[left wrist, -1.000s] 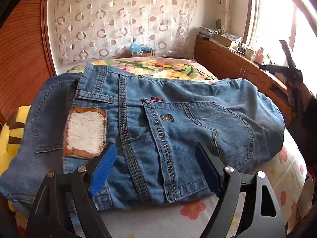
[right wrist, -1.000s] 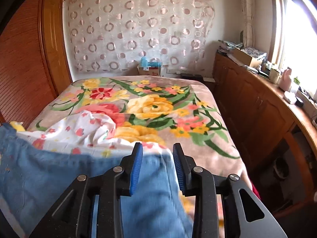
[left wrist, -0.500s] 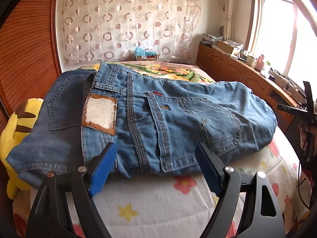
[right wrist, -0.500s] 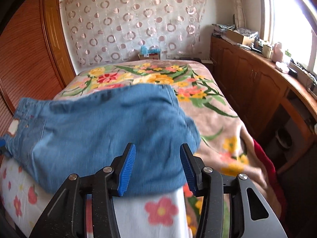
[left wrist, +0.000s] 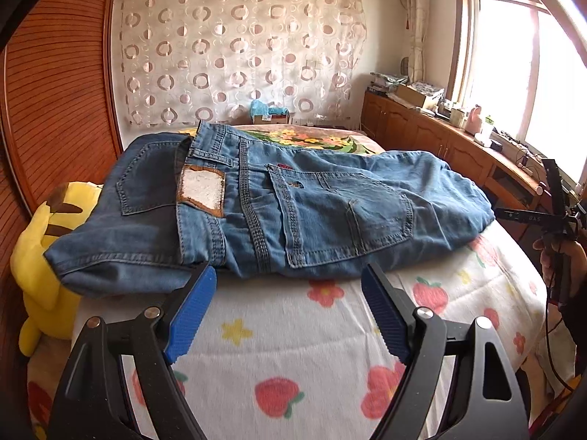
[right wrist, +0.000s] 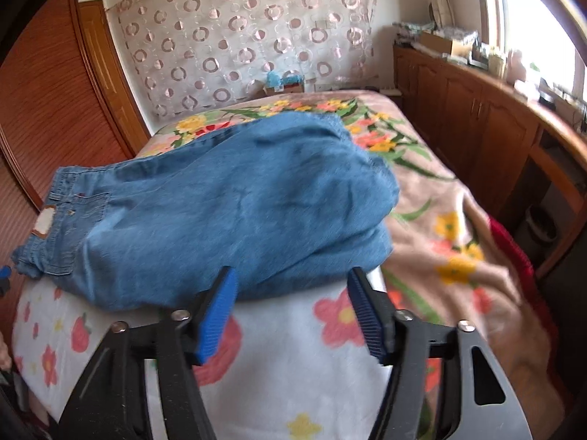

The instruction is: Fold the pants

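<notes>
Blue denim pants [left wrist: 293, 209] lie folded in a thick bundle on the bed, waistband and white leather patch [left wrist: 201, 190] to the left, back pockets up. They also show in the right wrist view [right wrist: 234, 212]. My left gripper [left wrist: 286, 293] is open and empty, just short of the bundle's near edge. My right gripper [right wrist: 293, 289] is open and empty at the near edge of the bundle's folded end. The right gripper also shows at the right edge of the left wrist view [left wrist: 550, 216].
A white blanket with strawberries [left wrist: 293, 348] covers the near bed, over a flowered blanket [right wrist: 440, 220]. A yellow plush toy [left wrist: 40, 256] lies at the left. A wooden wall [left wrist: 47, 91] stands left; wooden cabinets [right wrist: 477, 117] run along the right under the window.
Both grippers have pulled back from the pants toward the near bed edge. The right gripper has opened wider and let the denim go. The bundle lies still.
</notes>
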A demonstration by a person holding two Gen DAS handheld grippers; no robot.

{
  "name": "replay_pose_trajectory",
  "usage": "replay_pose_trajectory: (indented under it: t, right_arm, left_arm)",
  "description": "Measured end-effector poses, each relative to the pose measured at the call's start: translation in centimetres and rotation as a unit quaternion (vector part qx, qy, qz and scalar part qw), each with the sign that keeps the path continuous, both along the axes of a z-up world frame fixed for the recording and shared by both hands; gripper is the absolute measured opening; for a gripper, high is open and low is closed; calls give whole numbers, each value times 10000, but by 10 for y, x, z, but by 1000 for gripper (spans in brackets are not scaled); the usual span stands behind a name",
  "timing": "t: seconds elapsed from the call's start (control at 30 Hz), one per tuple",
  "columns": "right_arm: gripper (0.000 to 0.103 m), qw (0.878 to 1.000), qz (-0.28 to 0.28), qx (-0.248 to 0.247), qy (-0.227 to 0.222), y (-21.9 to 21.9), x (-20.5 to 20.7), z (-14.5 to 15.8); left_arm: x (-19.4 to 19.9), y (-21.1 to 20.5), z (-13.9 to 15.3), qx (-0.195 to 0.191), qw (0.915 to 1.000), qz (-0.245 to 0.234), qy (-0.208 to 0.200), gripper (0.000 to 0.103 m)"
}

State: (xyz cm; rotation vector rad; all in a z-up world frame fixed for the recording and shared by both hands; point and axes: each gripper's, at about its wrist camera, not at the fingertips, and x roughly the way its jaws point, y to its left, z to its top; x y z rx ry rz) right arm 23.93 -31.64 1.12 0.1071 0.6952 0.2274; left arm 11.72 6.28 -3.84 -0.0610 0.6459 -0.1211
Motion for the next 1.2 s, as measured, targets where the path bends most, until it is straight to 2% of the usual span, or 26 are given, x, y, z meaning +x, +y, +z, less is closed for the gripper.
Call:
replay_pose_trajectory:
  t: [0.43,0.7,0.77,0.83,0.9,0.97,1.07,1.13,1.2]
  right_arm:
    - [67,9971,-277,629,331,-18,30,-4]
    - [66,9972,-587,386,261,-20,48,-4]
    - [62,9976,-628,171,240,-8,49,-5]
    - [50,9972,-708,-134,189,-1,50,-6]
    - [41,9963,-769,-372,137,1,49,-7]
    - [39,9961,-768,-421,127,7,48,-6]
    - [37,9959,-780,-443,130,12,50,-5]
    - [35,9958,-767,-486,131,17,54,-3]
    - [35,9957,-757,-516,128,16,51,-3]
  left_arm:
    - [-10,18,0,-70,9999,145,-26,82]
    - [-3,27,-5,-133,9995,281,4,82]
    - [-1,30,-6,-144,9994,309,10,82]
    - [0,32,-6,-123,9994,331,7,82]
    - [1,36,-6,-70,9993,373,-24,82]
    - [5,42,-6,-34,9991,427,-24,82]
    - [13,52,-7,27,9989,462,33,75]
    - [20,55,-9,69,9990,432,87,60]
    - [29,58,-10,72,9993,338,168,51]
